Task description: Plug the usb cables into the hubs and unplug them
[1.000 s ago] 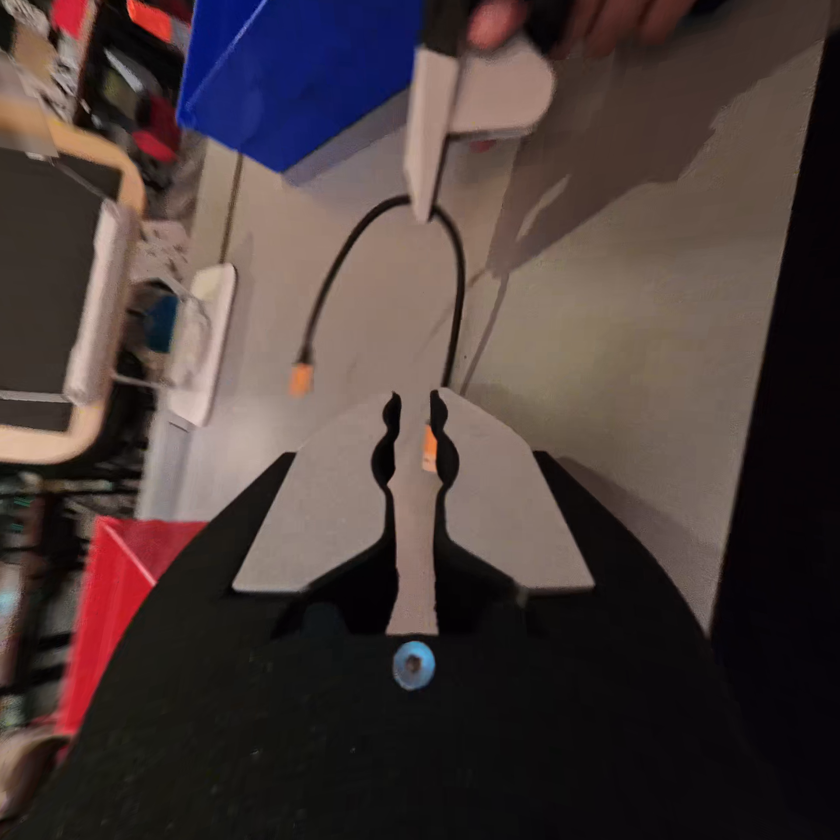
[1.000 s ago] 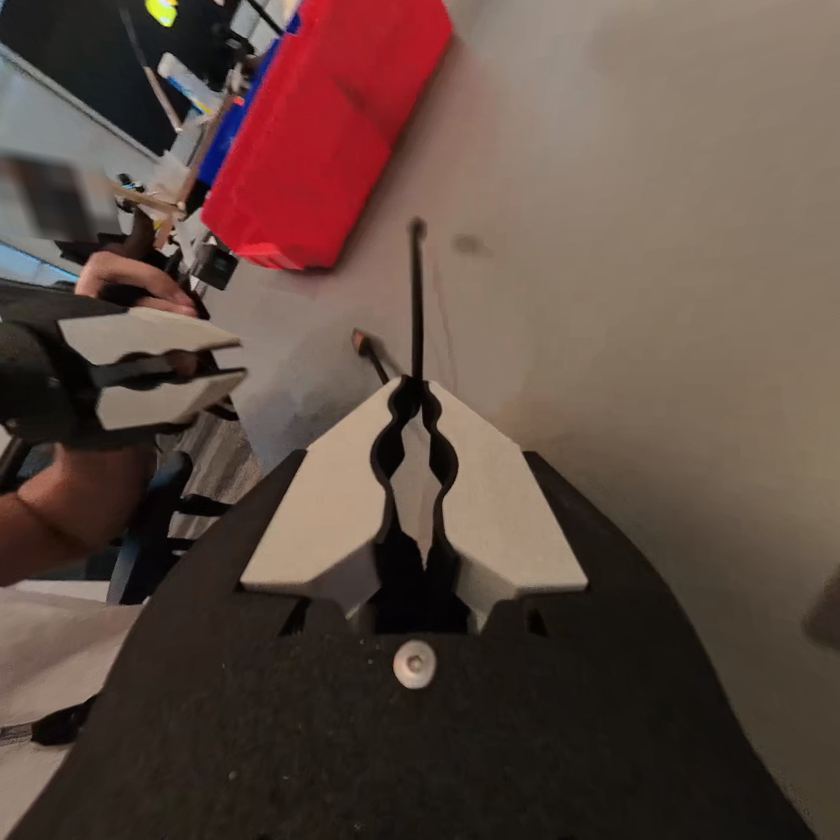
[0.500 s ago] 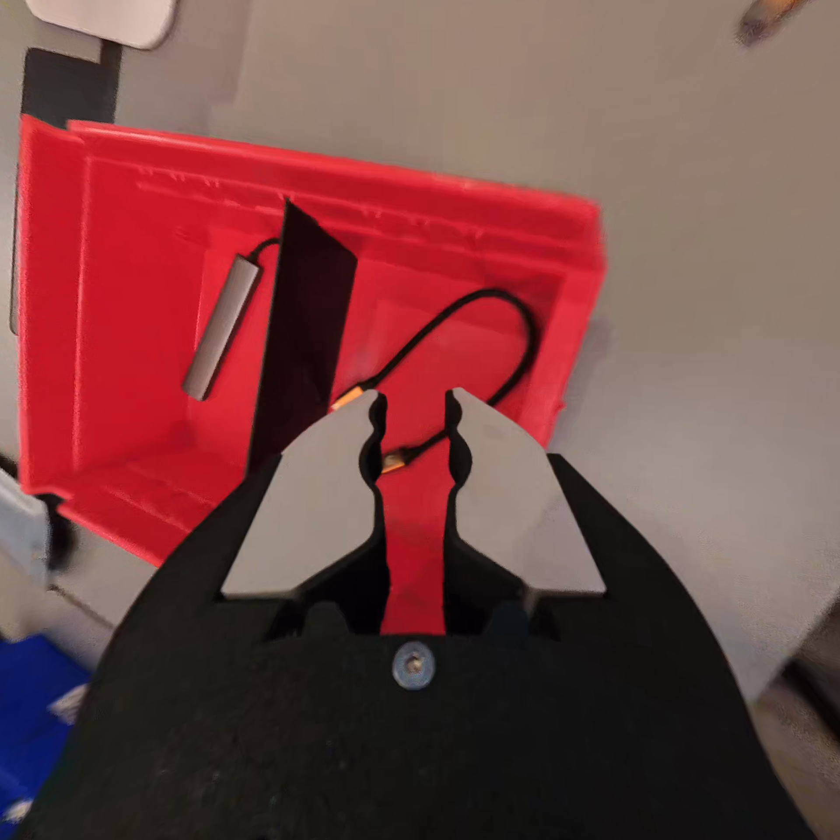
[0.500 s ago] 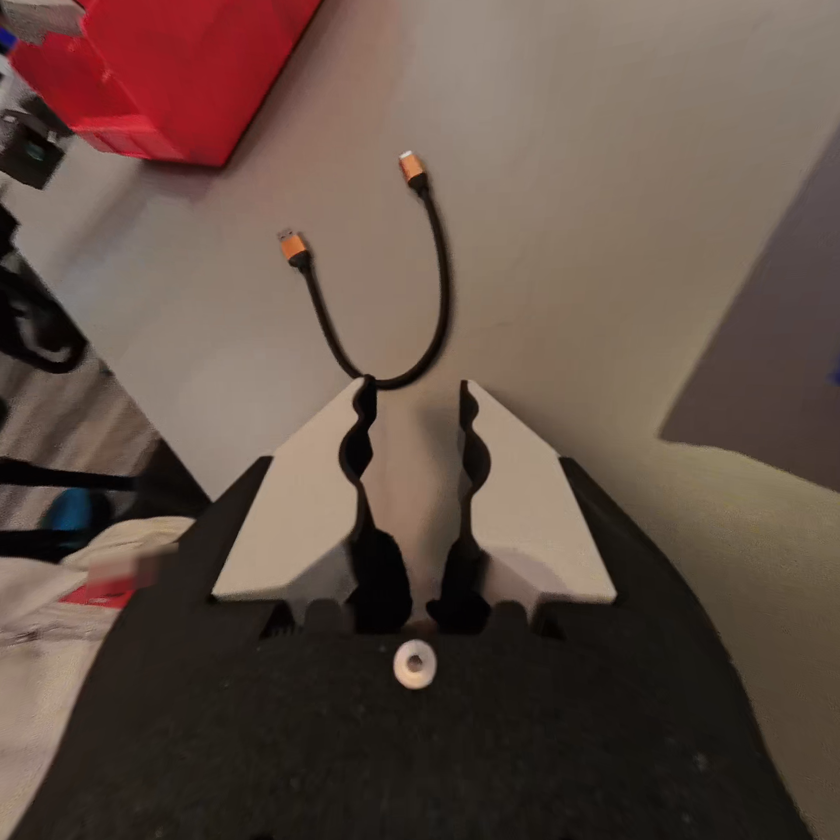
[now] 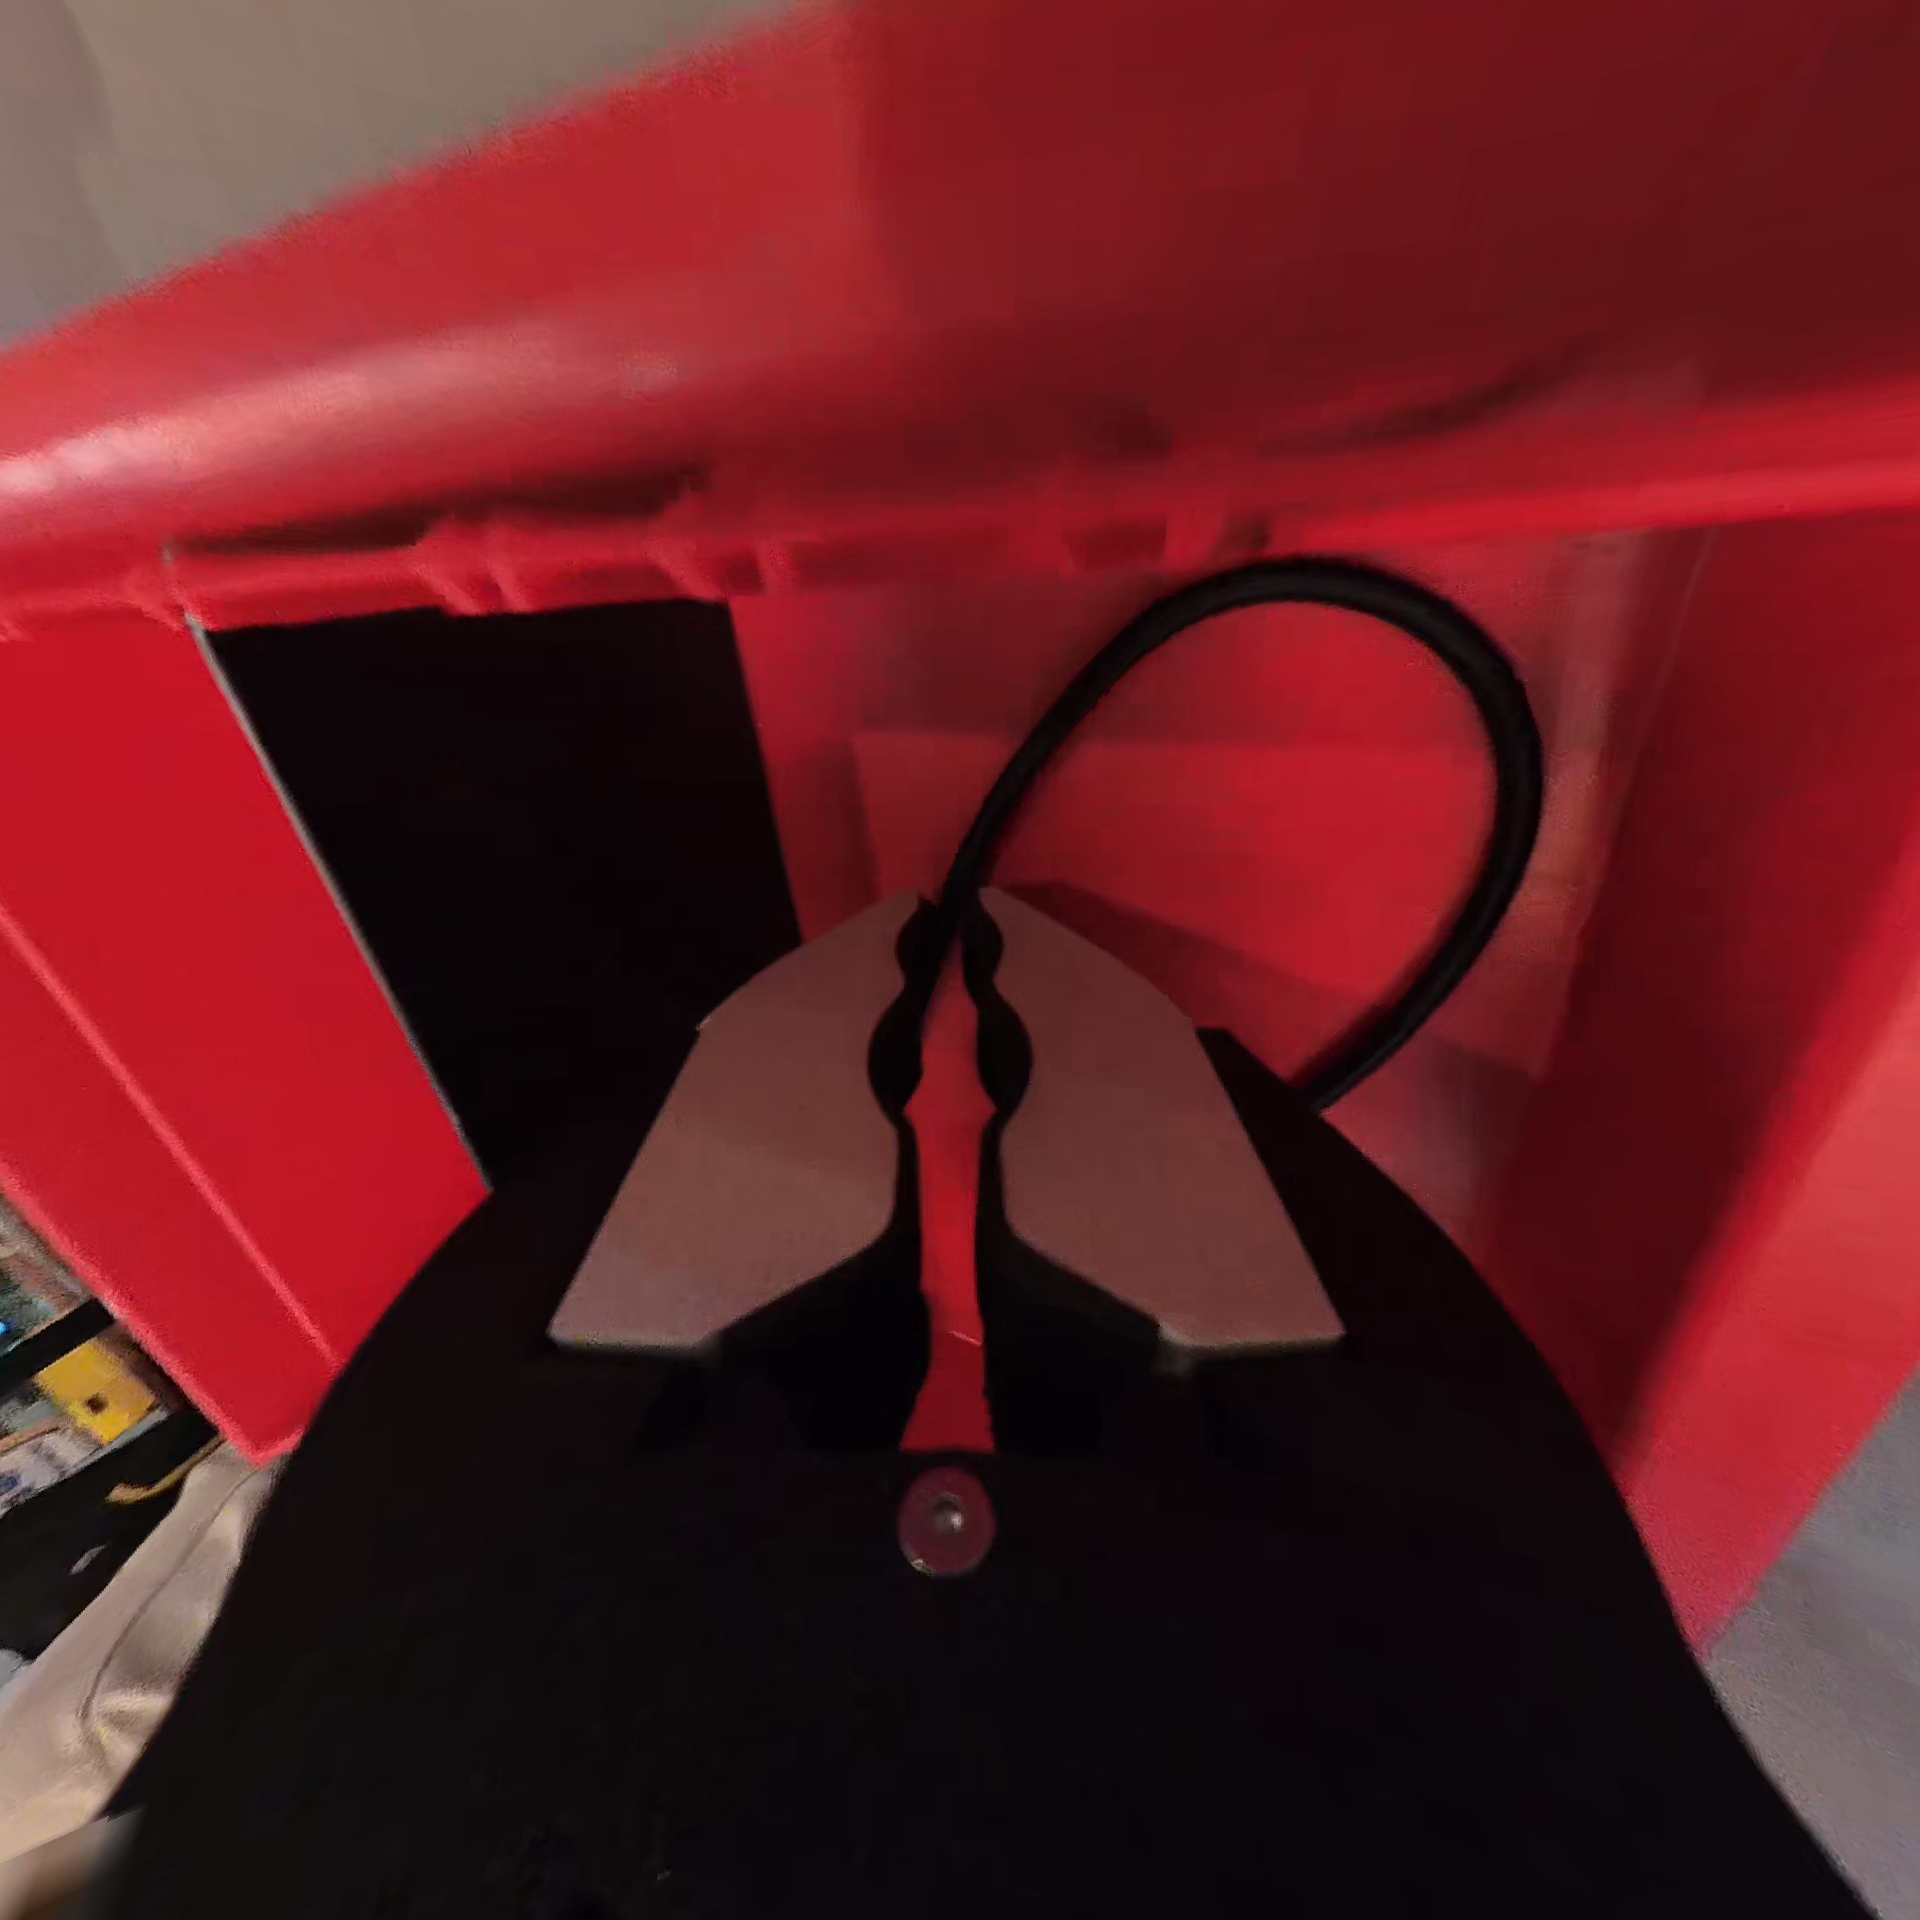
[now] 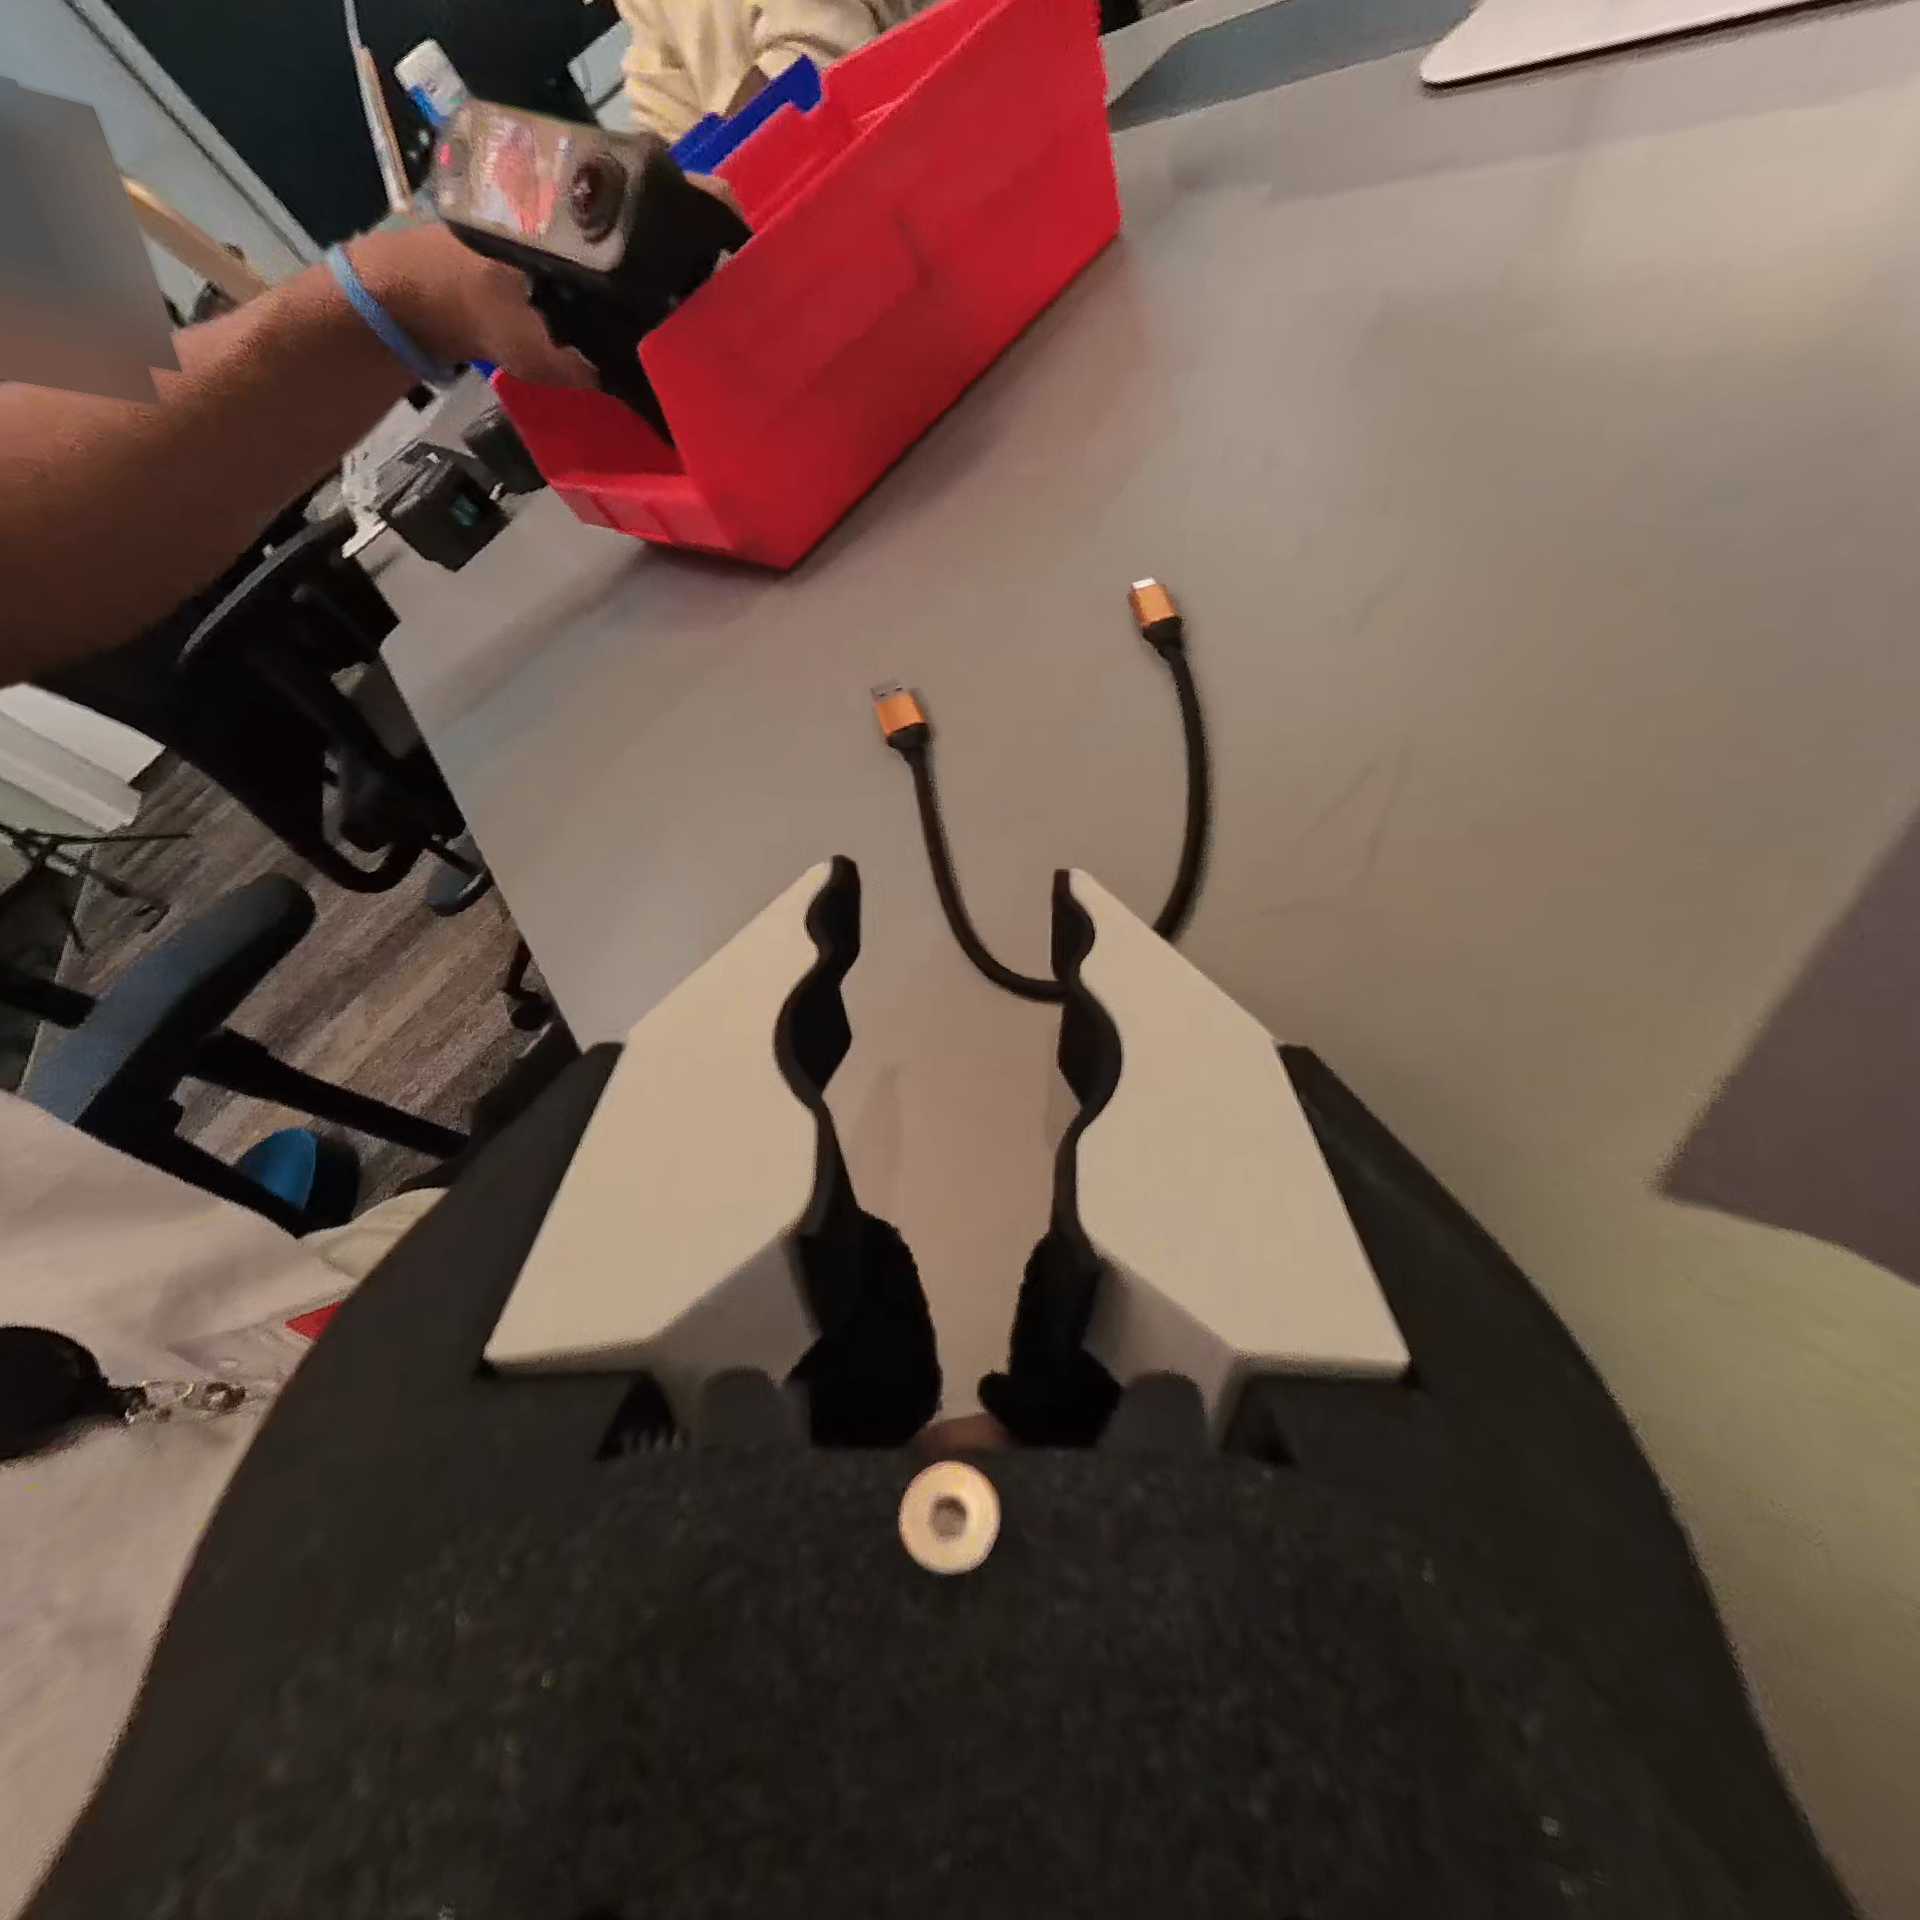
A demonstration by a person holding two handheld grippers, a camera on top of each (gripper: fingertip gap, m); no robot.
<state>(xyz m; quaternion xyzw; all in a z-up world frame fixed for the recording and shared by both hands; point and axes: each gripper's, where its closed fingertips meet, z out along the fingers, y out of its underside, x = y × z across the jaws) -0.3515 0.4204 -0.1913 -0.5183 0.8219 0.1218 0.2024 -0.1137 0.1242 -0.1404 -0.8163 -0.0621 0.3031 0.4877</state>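
Note:
In the left wrist view my left gripper (image 5: 951, 920) is down inside a red bin (image 5: 1039, 395). Its jaws are nearly closed on a black cable (image 5: 1496, 748), which loops up and to the right from the tips and then passes behind the right finger. In the right wrist view my right gripper (image 6: 954, 878) is open and empty above the grey table (image 6: 1455, 520). A second black cable (image 6: 1195, 769) with orange plugs (image 6: 896, 715) lies in a U just ahead of its tips. The red bin (image 6: 883, 312) stands at the far left.
A black divider (image 5: 520, 831) stands in the bin to the left of my left gripper. A person's arm (image 6: 208, 436) reaches into the bin with a camera unit (image 6: 551, 197). Office chairs (image 6: 301, 665) stand off the table's left edge. A dark mat (image 6: 1829, 1091) lies at right. My right fingertips sit around 40 cm from my left ones.
The left gripper swung from the table to the red bin, dropped inside and closed on the cable there. The right gripper let go of the table cable, opened wide and drew back.

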